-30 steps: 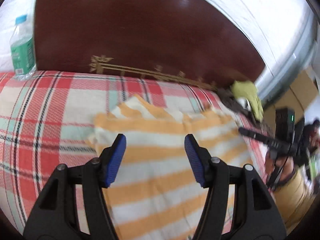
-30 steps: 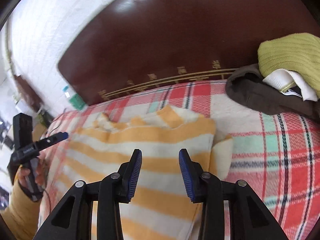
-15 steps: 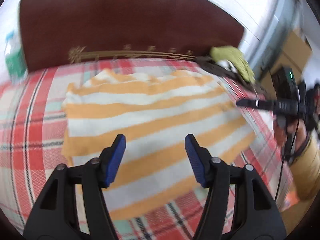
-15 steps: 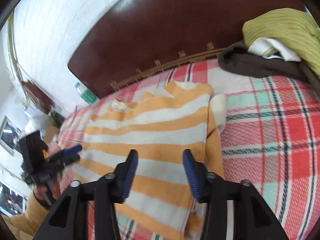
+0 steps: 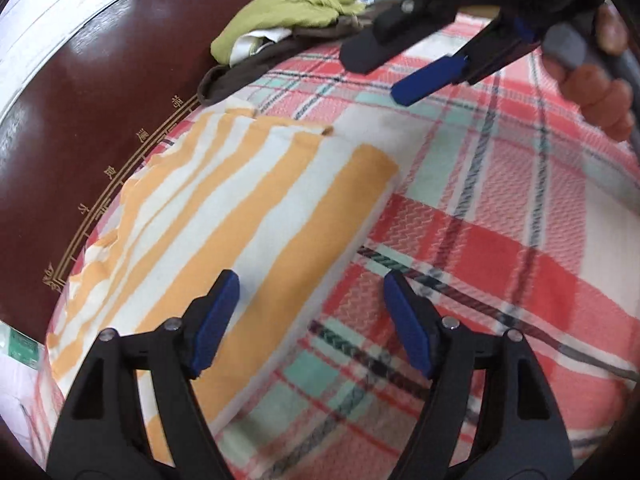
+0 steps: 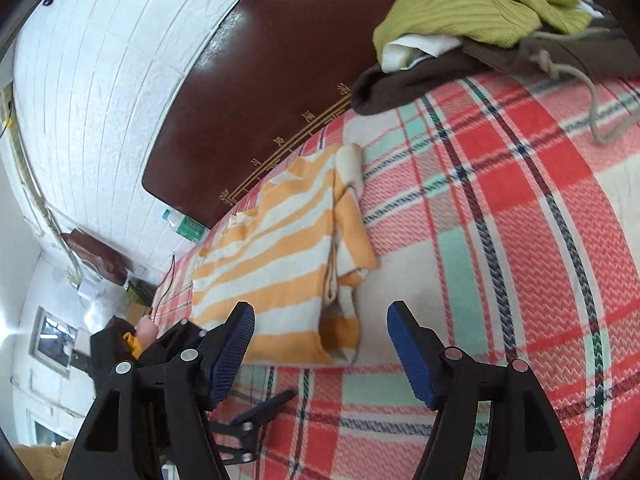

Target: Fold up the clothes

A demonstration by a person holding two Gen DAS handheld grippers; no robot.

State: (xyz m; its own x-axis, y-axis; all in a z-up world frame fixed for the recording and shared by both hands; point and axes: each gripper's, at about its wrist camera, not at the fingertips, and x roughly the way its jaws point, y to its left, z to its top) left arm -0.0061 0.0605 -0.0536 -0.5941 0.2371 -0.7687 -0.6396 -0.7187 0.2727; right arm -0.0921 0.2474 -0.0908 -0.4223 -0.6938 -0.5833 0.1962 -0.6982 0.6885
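An orange and white striped garment (image 5: 224, 216) lies flat on the plaid bedspread (image 5: 500, 248), near the headboard. It also shows in the right wrist view (image 6: 280, 256), with a folded sleeve along its right side. My left gripper (image 5: 310, 308) is open and empty above the garment's near edge. My right gripper (image 6: 320, 344) is open and empty, just short of the garment's near corner. The right gripper also shows in the left wrist view (image 5: 404, 68), at the top, held in a hand.
A dark brown headboard (image 6: 256, 80) stands behind the bed. A pile of clothes, olive green (image 6: 472, 0) over dark brown (image 6: 432, 76), lies at the far right of the bed. A water bottle (image 6: 182, 226) stands at the headboard's left end.
Both grippers have pulled back and swung round; the garment now lies farther away and to the left in both views. Both stay open.
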